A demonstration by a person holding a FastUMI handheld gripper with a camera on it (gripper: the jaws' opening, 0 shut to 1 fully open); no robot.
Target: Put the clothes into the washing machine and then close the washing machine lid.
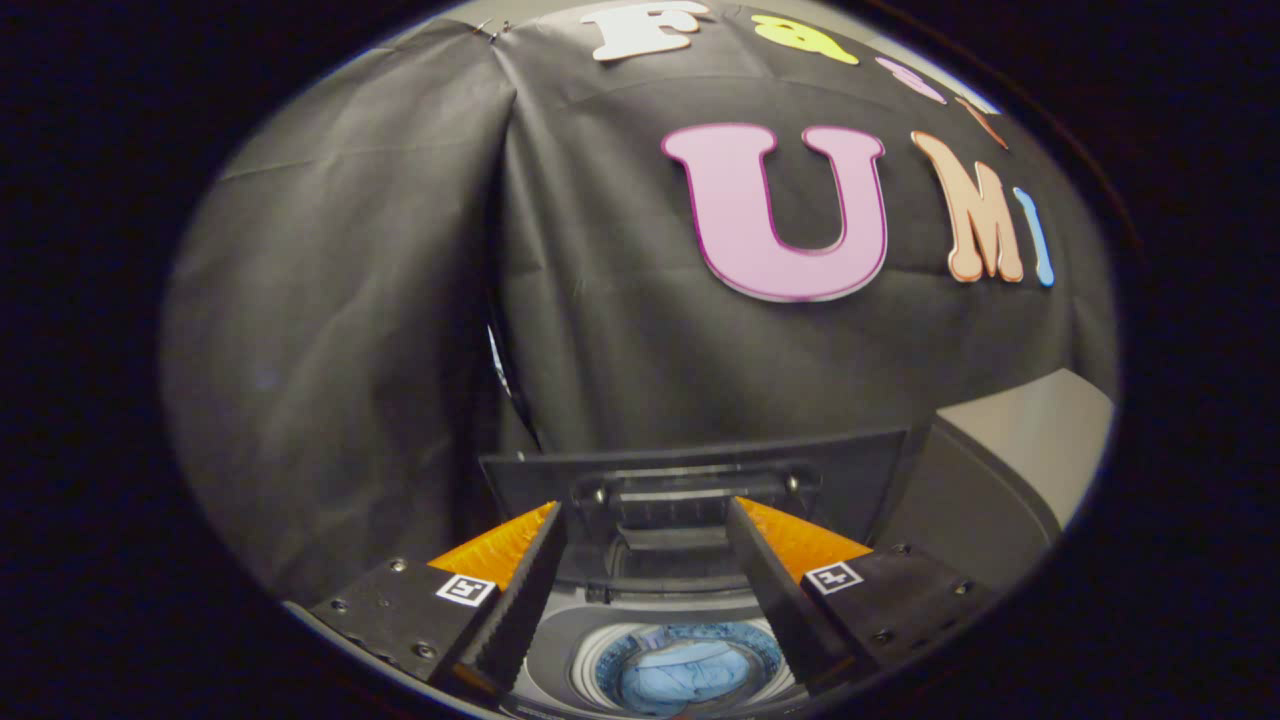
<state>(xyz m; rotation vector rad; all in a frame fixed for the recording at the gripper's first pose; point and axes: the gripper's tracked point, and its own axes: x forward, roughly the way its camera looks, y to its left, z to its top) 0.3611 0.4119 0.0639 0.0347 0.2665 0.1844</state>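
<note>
Fingers apart, holding nothing; blue clothes already down in the drum at lower centre, raised lid upright just beyond the fingertips, long edge crosswise

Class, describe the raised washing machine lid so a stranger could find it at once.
Start at the washing machine before the black cloth wall. Its lid stands upright just beyond the open gripper, above the drum holding blue clothes. It is the only dark, flat panel standing on edge.
</note>
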